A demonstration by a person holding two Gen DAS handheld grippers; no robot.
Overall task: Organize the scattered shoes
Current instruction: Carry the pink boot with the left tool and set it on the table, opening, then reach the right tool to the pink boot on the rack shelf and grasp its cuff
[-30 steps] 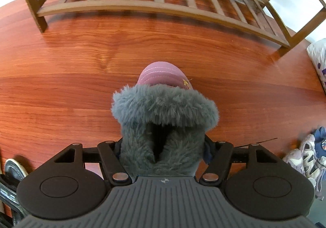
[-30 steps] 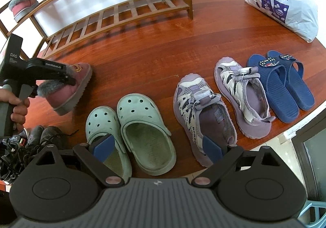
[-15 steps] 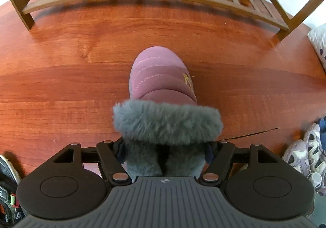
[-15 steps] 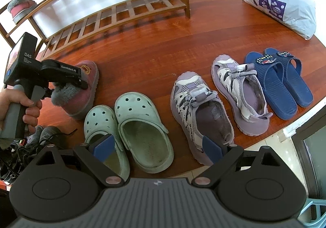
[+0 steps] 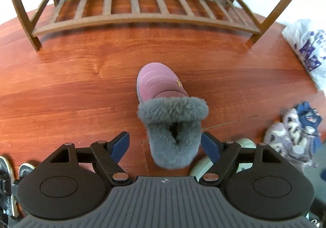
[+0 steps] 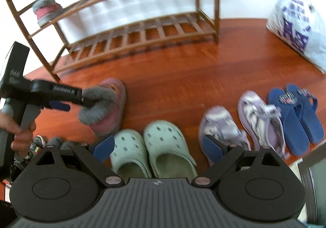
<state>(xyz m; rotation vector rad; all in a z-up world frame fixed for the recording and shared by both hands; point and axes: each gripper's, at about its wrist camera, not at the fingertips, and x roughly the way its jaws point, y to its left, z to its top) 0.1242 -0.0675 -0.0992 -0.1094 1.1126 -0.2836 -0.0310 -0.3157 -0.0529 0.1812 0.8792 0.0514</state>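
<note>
Left gripper [image 5: 166, 144] fingers are opening off the pink fur-lined boot [image 5: 169, 110], now sitting on the wooden floor [image 5: 71, 89]. Right gripper [image 6: 158, 147] is hanging wide, holding nothing. Its twin [image 6: 47, 11] is already sitting on the wooden rack [image 6: 126, 32]; mint clogs [image 6: 150, 146], sandals, slides still waiting.

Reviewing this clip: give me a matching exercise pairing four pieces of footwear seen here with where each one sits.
Column 1
1. pink fur-lined boot
2. second pink boot
3. green clogs
4. blue slippers

Column 2
A. far right of the row on the floor
B. on a middle shelf of the wooden rack
C. on the floor between the fingers of the left gripper, whose jaws are opening
D. on the floor directly ahead of the right gripper

Pairs: 1-C, 2-B, 3-D, 4-A
</note>
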